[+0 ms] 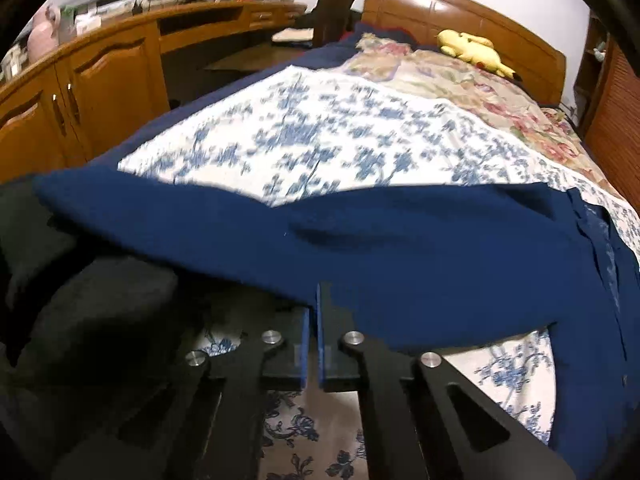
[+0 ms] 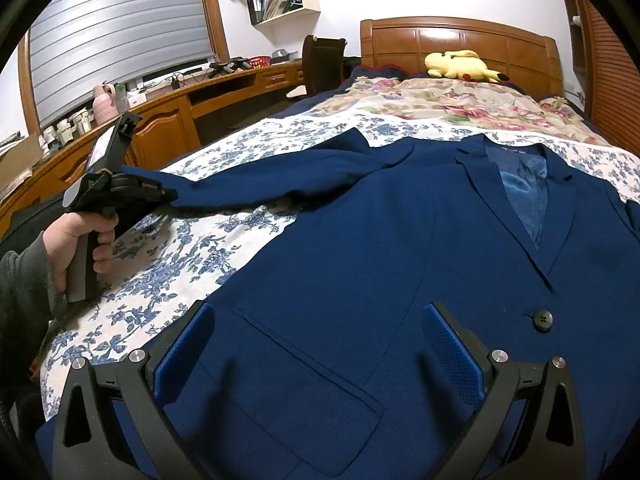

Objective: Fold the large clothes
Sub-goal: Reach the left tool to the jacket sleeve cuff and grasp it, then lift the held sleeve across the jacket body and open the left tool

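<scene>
While the left wrist view is showing the sleeve (image 1: pixel 400 240) of the navy blazer (image 1: pixel 580 320) stretched across the frame, the left hand-held gripper (image 1: pixel 313 308) is sitting with its jaws pressed together on the sleeve's near edge, close to the cuff end. The blue pads are meeting with only a sliver between them, and the cloth is running into that pinch (the exact amount of fabric caught is hidden by the fold). The floral bedsheet (image 1: pixel 320 140) is lying beneath and beyond the sleeve. A yellow plush toy (image 1: pixel 472 50) is resting near the headboard, well apart from the work.

Moving to the right wrist view, the blazer (image 2: pixel 360 260) is lying face up on the bed, collar toward the headboard, one button (image 2: pixel 540 320) fastened. The right hand-held gripper (image 2: pixel 316 344) is hovering over the lower front panel beside the pocket, jaws spread wide, nothing between them. At far left, a hand (image 2: pixel 80 240) is holding the left hand-held gripper (image 2: pixel 166 194) at the tip of the outstretched sleeve (image 2: pixel 260 176).

Judged from this layout, the sleeve fold is the step in hand: the cuff is secured, and the next move is calling for carrying it inward across the blazer front without dragging the body, while the right hand-held gripper is available to steady the panel.
</scene>
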Demonstrator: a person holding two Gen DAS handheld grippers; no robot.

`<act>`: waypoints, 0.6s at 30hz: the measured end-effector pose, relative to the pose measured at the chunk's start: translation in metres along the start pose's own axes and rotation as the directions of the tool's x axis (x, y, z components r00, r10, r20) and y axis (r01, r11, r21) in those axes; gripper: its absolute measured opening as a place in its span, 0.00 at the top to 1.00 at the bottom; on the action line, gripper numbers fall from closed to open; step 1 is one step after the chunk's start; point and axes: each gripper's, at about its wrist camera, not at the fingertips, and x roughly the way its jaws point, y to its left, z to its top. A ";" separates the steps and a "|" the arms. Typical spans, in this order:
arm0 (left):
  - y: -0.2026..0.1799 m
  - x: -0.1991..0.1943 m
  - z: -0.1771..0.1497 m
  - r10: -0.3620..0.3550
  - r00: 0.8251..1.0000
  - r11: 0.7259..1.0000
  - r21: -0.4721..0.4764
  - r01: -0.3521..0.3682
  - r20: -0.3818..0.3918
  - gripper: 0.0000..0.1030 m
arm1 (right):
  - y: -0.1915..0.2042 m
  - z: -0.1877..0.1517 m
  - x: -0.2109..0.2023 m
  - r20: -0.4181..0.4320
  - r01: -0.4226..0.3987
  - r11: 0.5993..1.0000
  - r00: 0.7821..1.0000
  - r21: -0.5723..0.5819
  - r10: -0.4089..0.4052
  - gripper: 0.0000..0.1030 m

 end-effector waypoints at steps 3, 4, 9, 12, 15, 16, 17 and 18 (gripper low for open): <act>-0.014 -0.018 0.009 -0.003 0.999 0.999 0.038 0.002 0.042 0.98 | 0.000 0.000 0.000 0.001 0.000 1.000 1.000 0.001 0.000 0.00; -0.021 -0.026 0.014 -0.023 0.998 0.999 0.049 0.020 0.055 0.99 | 0.000 0.000 0.000 0.001 0.000 1.000 1.000 0.002 0.000 0.00; -0.066 -0.070 0.028 -0.091 0.990 0.987 0.143 0.075 0.107 0.99 | -0.003 0.000 -0.003 0.006 -0.012 1.000 1.000 0.020 0.011 0.00; -0.104 -0.099 0.031 -0.161 0.980 0.965 0.227 0.130 0.121 0.99 | -0.003 0.002 -0.009 0.001 -0.002 1.000 1.000 0.004 0.002 0.00; -0.139 -0.125 0.026 -0.216 0.969 0.937 0.305 0.171 0.122 0.99 | -0.003 0.005 -0.020 0.014 0.014 0.999 1.000 -0.029 -0.014 0.00; -0.147 -0.131 0.023 -0.231 0.966 0.929 0.321 0.184 0.116 0.99 | -0.004 0.006 -0.024 0.019 0.020 0.999 1.000 -0.038 -0.019 0.00; -0.154 -0.136 0.019 -0.257 0.961 0.920 0.330 0.211 0.099 0.99 | -0.006 0.007 -0.028 0.025 0.029 0.998 0.999 -0.048 -0.028 0.00; -0.160 -0.138 0.017 -0.271 0.959 0.914 0.335 0.228 0.086 0.99 | -0.009 0.008 -0.030 0.028 0.035 0.998 0.999 -0.053 -0.034 0.00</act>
